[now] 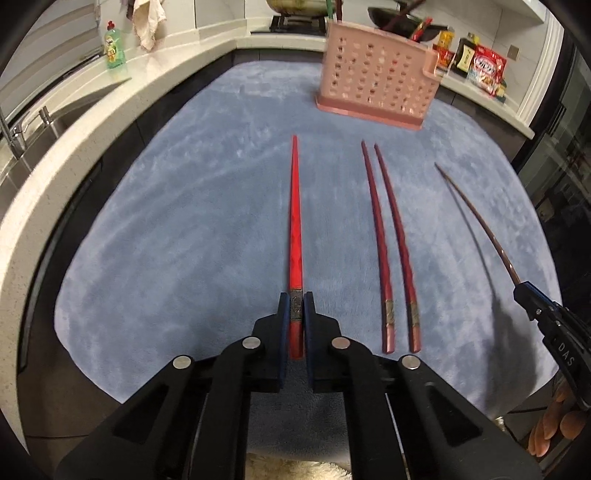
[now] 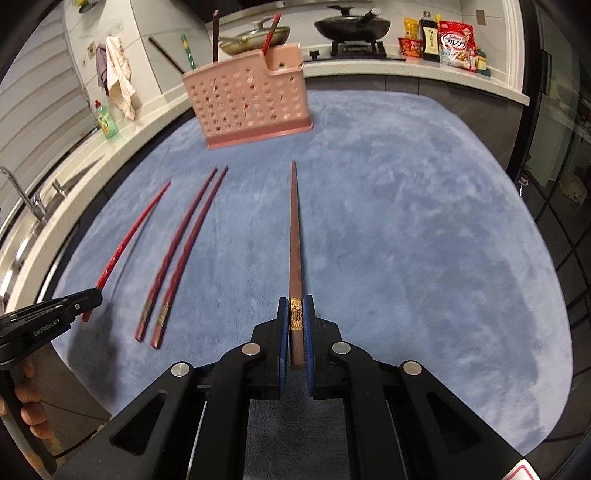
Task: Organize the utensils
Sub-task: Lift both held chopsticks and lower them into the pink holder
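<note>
My left gripper point(image 1: 296, 301) is shut on a bright red chopstick point(image 1: 294, 221) near its thick end; the tip points toward the pink perforated utensil basket point(image 1: 376, 77). My right gripper point(image 2: 296, 304) is shut on a brown chopstick point(image 2: 294, 229) at its gold band, also pointing toward the basket point(image 2: 251, 99). Two dark red chopsticks point(image 1: 391, 243) lie side by side on the blue mat point(image 1: 184, 229) between the grippers; they also show in the right wrist view point(image 2: 177, 258). The basket holds a few chopsticks standing upright.
A white counter curves around the mat, with a sink and faucet point(image 1: 14, 140) at left and a green soap bottle point(image 1: 115, 46). Pans point(image 2: 351, 24) sit on the stove behind the basket. Food packets and a sauce bottle point(image 2: 439, 40) stand at the back right.
</note>
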`<state>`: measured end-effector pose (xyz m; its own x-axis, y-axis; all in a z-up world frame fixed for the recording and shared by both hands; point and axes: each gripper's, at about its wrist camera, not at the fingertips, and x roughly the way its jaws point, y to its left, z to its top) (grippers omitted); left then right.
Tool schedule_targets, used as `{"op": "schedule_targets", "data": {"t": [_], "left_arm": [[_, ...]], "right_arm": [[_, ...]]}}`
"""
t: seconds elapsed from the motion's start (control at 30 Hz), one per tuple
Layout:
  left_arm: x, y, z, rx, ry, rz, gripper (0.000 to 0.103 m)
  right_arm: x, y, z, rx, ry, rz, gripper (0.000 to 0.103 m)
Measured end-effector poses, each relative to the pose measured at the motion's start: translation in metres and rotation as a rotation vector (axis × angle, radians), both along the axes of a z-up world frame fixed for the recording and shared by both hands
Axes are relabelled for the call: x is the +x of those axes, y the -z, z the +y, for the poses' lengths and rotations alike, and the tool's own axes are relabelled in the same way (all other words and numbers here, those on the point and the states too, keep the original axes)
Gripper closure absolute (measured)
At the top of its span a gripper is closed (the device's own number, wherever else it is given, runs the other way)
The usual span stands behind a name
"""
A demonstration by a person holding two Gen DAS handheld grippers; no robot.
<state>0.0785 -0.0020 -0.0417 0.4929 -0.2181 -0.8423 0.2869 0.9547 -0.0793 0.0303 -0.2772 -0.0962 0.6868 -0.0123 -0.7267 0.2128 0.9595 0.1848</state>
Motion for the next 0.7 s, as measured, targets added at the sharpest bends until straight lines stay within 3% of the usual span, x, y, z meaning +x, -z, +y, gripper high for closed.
{"op": "schedule_targets", "data": {"t": [0.47, 0.7], "left_arm": [[0.021, -0.076, 0.015, -0.101, -0.032, -0.112, 0.096], [0.044, -0.113, 0.018, -0.112, -0.048, -0.200, 0.096]], "right_arm": [[0.008, -0.085, -0.036, 0.012, 0.039, -0.181, 0.096], [0.025, -0.117, -0.051, 0.019, 0.044, -0.255, 0.096]]}}
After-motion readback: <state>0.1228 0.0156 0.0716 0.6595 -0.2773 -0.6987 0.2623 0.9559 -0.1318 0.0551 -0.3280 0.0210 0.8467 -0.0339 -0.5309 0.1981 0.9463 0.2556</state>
